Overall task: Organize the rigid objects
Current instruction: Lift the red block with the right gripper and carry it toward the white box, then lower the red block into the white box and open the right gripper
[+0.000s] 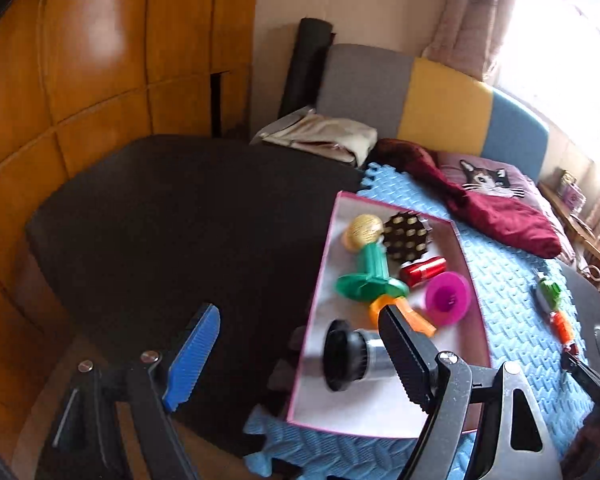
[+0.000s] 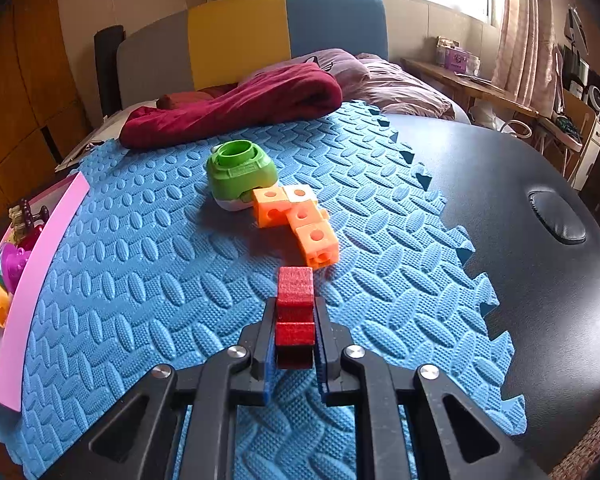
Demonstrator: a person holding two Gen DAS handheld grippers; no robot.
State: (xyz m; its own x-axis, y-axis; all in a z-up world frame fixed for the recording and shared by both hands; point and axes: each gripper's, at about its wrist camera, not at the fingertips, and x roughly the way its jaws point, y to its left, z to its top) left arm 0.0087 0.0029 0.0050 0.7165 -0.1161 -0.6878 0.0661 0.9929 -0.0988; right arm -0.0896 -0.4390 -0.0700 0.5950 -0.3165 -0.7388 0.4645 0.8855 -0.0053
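My left gripper hangs open over the left rim of a pink-edged white tray, holding nothing. A black-and-silver cylinder lies in the tray just in front of the black finger. Also in the tray are a yellow ball, a brown studded disc, a green toy, a red cylinder, a magenta cup and an orange piece. My right gripper is shut on a red block low over the blue foam mat. Beyond it lie an orange cube chain and a green round toy.
A maroon cloth and pillows lie at the far end of the mat. The tray's pink wall borders the mat's left side. A black padded surface runs along the right, and another dark surface lies left of the tray.
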